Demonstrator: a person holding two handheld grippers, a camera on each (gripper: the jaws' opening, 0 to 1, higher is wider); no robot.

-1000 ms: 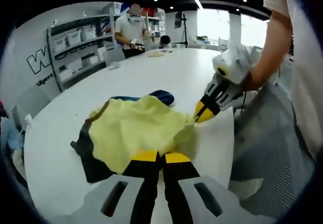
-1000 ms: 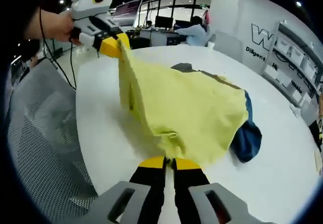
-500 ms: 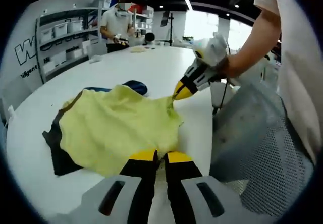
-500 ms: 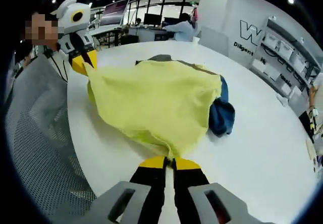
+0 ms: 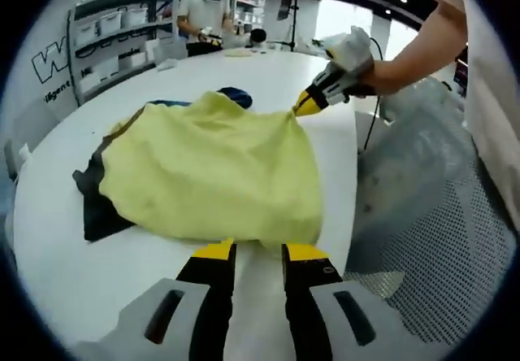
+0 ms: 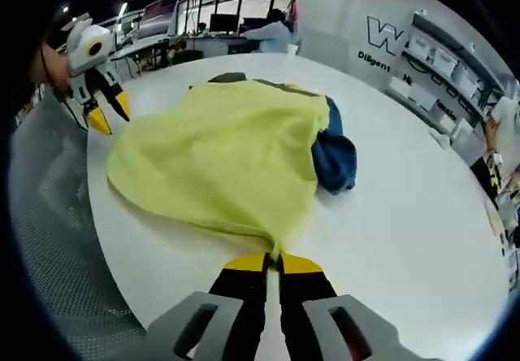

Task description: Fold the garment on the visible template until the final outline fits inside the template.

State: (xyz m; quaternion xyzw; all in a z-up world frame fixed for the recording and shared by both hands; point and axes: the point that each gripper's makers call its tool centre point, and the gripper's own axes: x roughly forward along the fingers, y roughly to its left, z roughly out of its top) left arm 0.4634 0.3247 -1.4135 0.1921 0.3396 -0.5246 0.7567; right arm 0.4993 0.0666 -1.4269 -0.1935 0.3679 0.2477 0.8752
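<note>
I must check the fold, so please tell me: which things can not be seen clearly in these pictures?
- Template outline: the yellow garment covers the white table in both views.
- Dark cloth, left gripper view: mostly under the garment.
- Blue cloth, right gripper view: partly covered.

The yellow garment (image 5: 211, 178) lies spread, loosely rumpled, on the white table; its blue part (image 6: 333, 158) bunches at one side; a dark panel (image 5: 101, 206) shows beneath another edge.

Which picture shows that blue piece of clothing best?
The right gripper view: the blue garment lies bunched in the open beside the yellow garment. In the left gripper view, just a blue tip peeks over the yellow cloth.
</note>
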